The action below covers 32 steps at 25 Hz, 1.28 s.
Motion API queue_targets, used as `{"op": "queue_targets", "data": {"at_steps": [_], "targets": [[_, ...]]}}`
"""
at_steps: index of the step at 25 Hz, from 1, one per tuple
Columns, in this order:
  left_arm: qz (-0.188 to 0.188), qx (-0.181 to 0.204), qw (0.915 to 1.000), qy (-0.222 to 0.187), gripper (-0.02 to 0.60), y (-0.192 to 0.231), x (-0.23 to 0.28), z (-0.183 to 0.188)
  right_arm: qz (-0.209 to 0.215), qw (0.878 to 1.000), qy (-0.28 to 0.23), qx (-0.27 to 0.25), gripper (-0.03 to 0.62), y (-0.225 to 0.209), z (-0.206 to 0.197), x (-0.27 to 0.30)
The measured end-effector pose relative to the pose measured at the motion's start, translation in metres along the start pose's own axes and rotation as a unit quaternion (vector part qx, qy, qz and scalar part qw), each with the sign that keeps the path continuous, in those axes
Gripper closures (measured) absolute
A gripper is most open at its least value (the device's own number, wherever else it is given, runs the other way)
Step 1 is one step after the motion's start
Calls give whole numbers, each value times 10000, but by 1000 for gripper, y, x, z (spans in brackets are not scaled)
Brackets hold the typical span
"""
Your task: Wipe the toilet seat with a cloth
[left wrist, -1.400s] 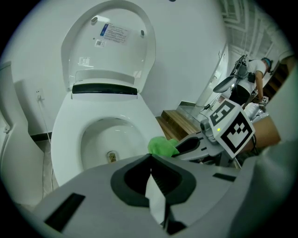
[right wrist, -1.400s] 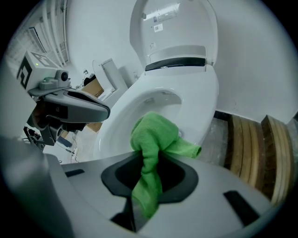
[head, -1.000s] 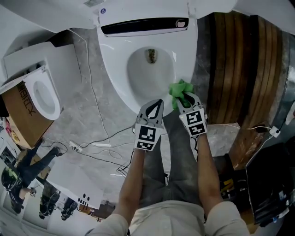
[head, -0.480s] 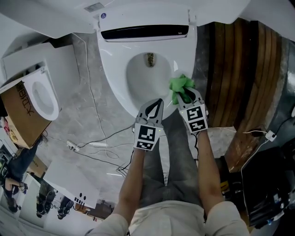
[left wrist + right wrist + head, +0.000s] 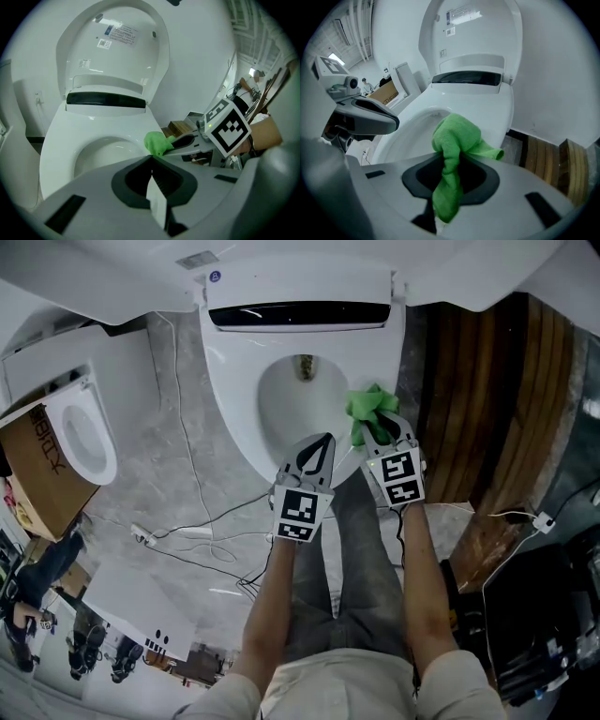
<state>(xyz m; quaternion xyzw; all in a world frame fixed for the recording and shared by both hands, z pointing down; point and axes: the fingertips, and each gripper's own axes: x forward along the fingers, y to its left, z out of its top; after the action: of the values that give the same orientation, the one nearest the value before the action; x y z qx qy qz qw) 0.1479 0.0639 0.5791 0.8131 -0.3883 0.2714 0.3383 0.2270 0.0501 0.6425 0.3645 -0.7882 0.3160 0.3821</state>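
Note:
The white toilet seat [image 5: 234,399] lies down with the lid [image 5: 112,42] raised behind it. My right gripper [image 5: 379,430] is shut on a green cloth [image 5: 369,407] and holds it against the right side of the seat rim. In the right gripper view the cloth [image 5: 454,140] bunches out between the shut jaws of my right gripper [image 5: 446,187], over the seat [image 5: 487,112]. My left gripper [image 5: 317,448] hovers shut and empty over the seat's front edge, just left of the right one. From the left gripper view the cloth [image 5: 156,142] shows past my left gripper [image 5: 151,161].
A second white toilet in a cardboard box [image 5: 56,451] stands at the left. Cables [image 5: 187,535] trail over the grey marble floor. Wooden slats [image 5: 487,381] lie right of the toilet. Dark gear [image 5: 544,624] sits at the lower right. The person's legs are below the grippers.
My right gripper has slid the green cloth a little farther back along the right side of the seat. The left gripper has hardly moved.

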Motion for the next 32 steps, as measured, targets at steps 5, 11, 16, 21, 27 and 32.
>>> {"op": "queue_targets", "data": {"at_steps": [5,11,16,21,27,32], "targets": [[33,-127,9998,-116,569,12,3,14,-49,10000,-12,-70,500,-9,15,7],[47,-136,9997,-188,569,25,8,26,-109,9998,-71,-167,500,-20,34,14],[60,-107,9996,-268,569,36,14,36,-170,9995,-112,-239,500,-28,48,20],[56,-59,9992,-379,569,44,19,50,-229,9990,-172,-334,499,-36,65,28],[91,-97,9987,-484,569,51,21,60,-279,9984,-209,-454,499,-41,82,36],[231,-188,9978,-585,569,66,17,66,-289,9976,-209,-599,500,-43,95,43]]}}
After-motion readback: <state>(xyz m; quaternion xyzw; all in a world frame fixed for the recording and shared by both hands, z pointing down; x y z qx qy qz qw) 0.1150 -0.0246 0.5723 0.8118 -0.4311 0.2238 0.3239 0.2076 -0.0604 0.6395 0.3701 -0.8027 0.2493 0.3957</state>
